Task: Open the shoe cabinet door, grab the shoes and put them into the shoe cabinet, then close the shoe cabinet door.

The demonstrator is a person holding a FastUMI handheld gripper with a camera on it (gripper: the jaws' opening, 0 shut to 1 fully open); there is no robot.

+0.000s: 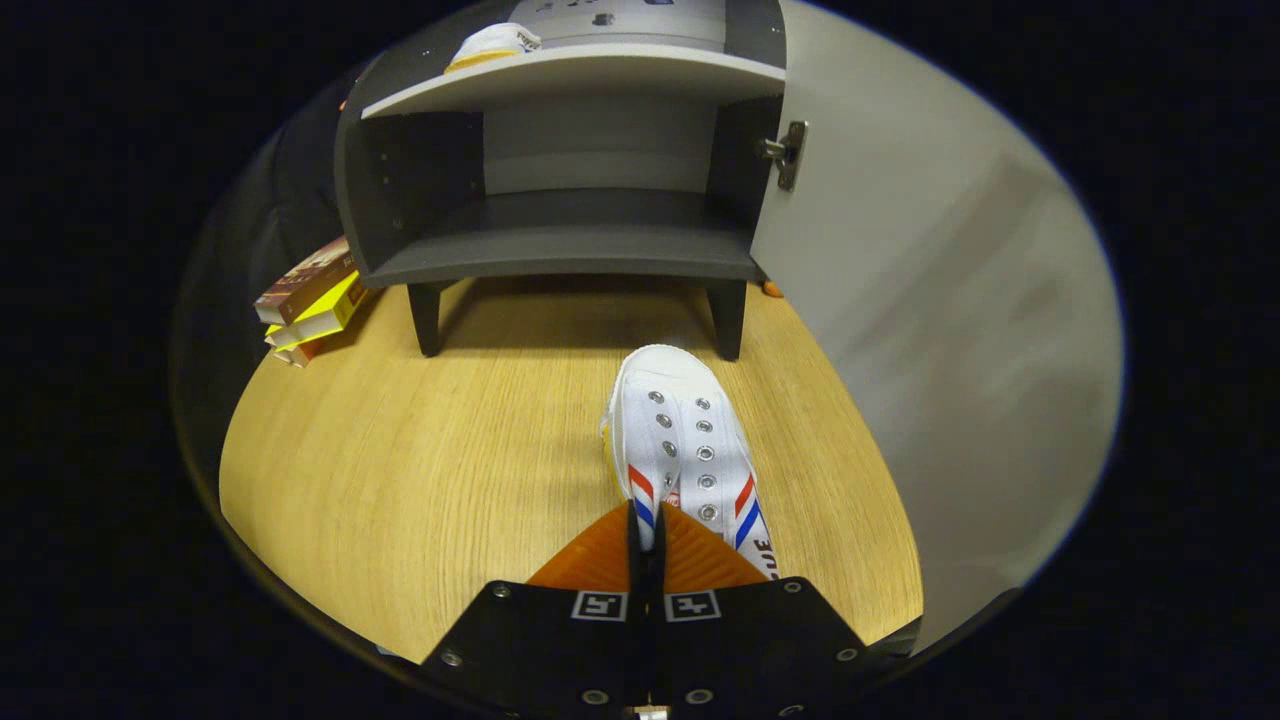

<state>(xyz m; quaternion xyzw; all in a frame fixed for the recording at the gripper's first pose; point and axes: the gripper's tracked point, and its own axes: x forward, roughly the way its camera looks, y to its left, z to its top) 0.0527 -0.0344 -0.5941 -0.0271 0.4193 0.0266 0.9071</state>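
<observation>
Right up close, the gripper point(646, 525) has its two fingers pressed together on the side wall of a white shoe point(685, 450), pinching the canvas near the red and blue stripes. That shoe points toe-first toward the shoe cabinet point(560, 150), toe just short of its front legs, above the wooden floor point(420, 450). Biggest thing out there is the cabinet door point(930, 330), swung wide open on the right, pale and flat, hanging from a metal hinge point(787, 153). The cabinet itself is dark grey with a lighter shelf; its lower compartment sits bare and open straight ahead of the fingers. Up on the shelf, at the left, another white shoe point(490, 45) rests. Beside the cabinet's left leg, a small stack of boxes point(310, 300) leans on the floor.
</observation>
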